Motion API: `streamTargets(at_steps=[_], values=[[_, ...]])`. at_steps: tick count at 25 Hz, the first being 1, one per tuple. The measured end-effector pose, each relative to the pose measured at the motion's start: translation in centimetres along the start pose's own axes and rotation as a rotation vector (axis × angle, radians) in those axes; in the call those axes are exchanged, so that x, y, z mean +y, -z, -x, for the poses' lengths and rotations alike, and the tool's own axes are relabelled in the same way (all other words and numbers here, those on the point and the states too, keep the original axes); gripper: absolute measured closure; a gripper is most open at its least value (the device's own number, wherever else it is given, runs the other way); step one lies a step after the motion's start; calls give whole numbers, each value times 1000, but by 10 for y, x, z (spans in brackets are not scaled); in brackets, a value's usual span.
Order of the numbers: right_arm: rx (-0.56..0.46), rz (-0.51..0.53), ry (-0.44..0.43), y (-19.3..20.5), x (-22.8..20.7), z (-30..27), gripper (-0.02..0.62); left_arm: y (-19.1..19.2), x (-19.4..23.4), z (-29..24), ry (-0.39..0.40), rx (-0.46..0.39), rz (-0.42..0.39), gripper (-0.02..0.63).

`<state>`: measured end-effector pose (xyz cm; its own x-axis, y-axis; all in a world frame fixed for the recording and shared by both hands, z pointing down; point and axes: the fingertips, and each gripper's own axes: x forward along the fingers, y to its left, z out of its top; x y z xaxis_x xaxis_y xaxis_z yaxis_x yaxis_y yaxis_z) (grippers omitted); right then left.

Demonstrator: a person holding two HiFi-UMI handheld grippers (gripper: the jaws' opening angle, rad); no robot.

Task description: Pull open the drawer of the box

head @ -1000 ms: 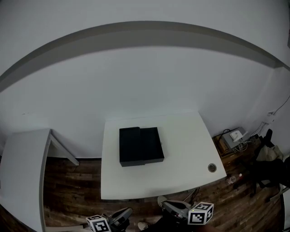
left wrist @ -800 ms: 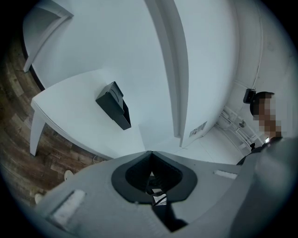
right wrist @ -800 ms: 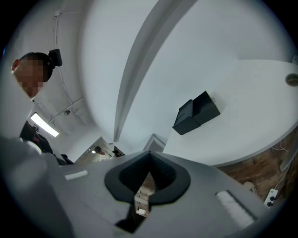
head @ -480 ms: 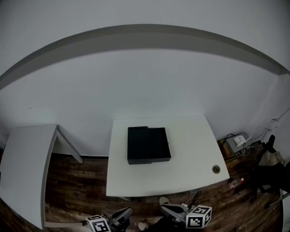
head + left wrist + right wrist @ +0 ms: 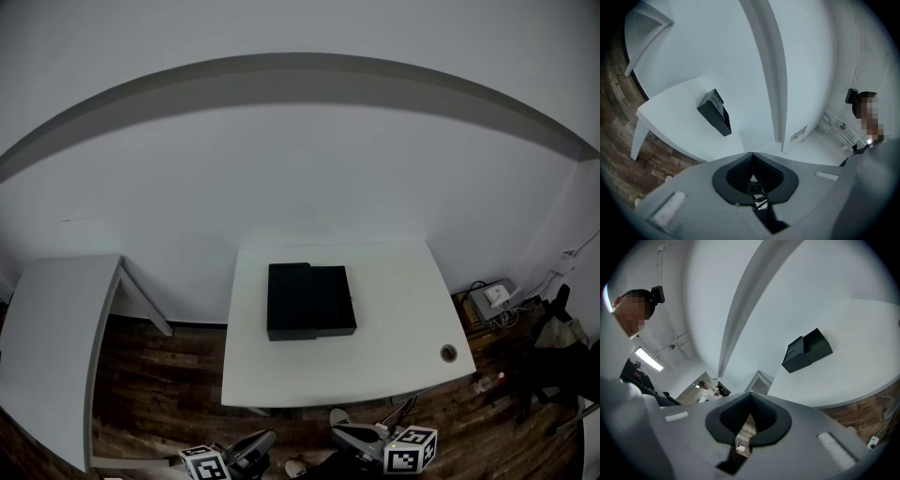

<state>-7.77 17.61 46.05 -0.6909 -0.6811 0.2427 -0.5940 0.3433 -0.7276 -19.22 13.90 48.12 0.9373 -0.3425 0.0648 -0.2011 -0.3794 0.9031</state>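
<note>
A flat black box lies on the white table, left of its middle. The same black box is far off in the left gripper view, and the black box is just as far in the right gripper view. My left gripper hangs low at the bottom edge of the head view, well short of the table, its jaws shut with nothing in them. My right gripper is beside it, also shut and empty. From here I cannot make out the drawer's front.
A second white table stands at the left. At the table's front right corner there is a round cable hole. A grey device with cables and dark bags lie on the wooden floor at the right.
The head view has shifted, so the table and box now sit slightly further right and lower. Both grippers stay low at the bottom edge, still shut.
</note>
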Motion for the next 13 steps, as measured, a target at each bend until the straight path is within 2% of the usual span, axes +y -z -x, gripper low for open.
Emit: streamTargets(at_steps=[13], values=[[1, 22, 1, 0, 1, -3, 592, 5, 7, -2, -14, 11, 31, 601]])
